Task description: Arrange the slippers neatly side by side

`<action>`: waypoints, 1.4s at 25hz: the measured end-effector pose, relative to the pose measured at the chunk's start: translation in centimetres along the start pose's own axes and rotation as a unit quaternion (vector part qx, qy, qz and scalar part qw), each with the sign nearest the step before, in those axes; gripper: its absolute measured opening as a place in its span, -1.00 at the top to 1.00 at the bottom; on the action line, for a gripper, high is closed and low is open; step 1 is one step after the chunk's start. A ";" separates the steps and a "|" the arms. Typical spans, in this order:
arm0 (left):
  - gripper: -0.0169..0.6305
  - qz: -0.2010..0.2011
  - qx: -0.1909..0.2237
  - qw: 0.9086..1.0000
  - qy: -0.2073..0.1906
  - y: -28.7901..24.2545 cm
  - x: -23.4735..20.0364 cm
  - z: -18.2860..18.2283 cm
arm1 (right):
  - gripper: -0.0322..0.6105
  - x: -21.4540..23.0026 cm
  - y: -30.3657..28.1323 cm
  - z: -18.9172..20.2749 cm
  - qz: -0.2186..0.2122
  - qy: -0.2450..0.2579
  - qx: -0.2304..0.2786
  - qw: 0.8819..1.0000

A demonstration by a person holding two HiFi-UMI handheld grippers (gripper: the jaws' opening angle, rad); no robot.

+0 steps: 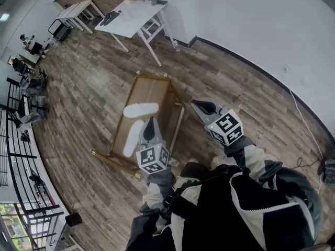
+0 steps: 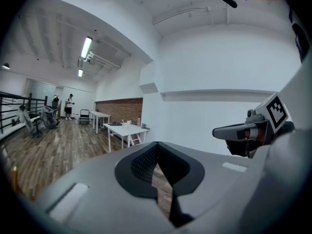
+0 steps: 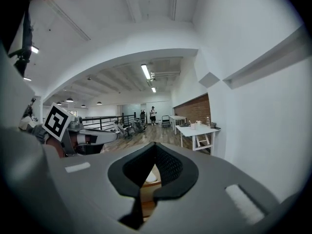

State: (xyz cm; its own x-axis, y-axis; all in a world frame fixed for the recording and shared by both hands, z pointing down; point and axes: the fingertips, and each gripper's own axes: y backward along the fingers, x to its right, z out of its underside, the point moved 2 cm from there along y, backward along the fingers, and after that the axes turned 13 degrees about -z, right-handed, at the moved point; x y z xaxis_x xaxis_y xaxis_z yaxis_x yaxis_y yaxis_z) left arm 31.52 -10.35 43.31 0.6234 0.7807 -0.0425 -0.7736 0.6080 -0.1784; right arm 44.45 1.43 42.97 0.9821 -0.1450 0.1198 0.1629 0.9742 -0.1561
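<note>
- Our left gripper (image 1: 151,125) has its jaws together and empty, probably because we are only approaching. The near slipper (image 1: 132,138) lies just left of them on the desk (image 1: 152,88).
- Our right gripper (image 1: 203,107) also has its jaws together and empty, off the desk's right side.
- The far slipper (image 1: 140,109) lies crosswise ahead of the left jaws, so we judge the pairing undone.

Two white slippers sit just left of centre in the frame on a low wooden table (image 1: 149,90). The upper slipper (image 1: 140,109) lies crosswise. The lower slipper (image 1: 133,138) lies close beneath it, running lengthwise at a slant, so the pair is not side by side.
</note>
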 end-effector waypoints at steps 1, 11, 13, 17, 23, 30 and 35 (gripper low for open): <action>0.92 -0.015 0.001 1.000 0.003 -0.3 -1.3 0.0 | 0.89 0.1 -1.5 -0.3 -0.012 0.004 -0.001 1.000; 0.92 -0.175 0.042 0.983 0.030 -1.6 -16.2 -2.4 | 0.89 -2.2 -19.0 -4.1 -0.155 0.069 -0.020 0.985; 0.92 -0.199 0.046 0.978 0.031 -0.7 -18.4 -2.7 | 0.89 -3.5 -22.0 -5.0 -0.180 0.077 -0.020 0.980; 0.92 -0.251 0.046 0.966 0.039 1.1 -21.9 -2.3 | 0.89 -5.7 -26.8 -5.7 -0.230 0.093 -0.027 0.968; 0.92 -0.318 0.032 0.946 0.052 1.3 -25.0 -0.5 | 0.89 -7.1 -32.7 -5.3 -0.305 0.101 -0.040 0.946; 0.92 -0.398 0.021 0.915 0.057 0.3 -26.4 0.0 | 0.89 -7.4 -37.6 -5.1 -0.387 0.107 -0.053 0.914; 0.92 -0.444 0.006 0.894 0.059 -0.2 -27.2 0.5 | 0.89 -7.5 -39.3 -5.0 -0.434 0.115 -0.067 0.891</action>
State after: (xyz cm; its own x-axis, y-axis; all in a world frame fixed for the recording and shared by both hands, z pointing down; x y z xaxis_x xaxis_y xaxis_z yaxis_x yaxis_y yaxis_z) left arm 14.68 -31.63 45.03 0.9995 -0.0311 0.0064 0.0317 0.9827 -0.1827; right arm 31.17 -36.69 43.28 0.4718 -0.8803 0.0504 0.8650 0.4510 -0.2198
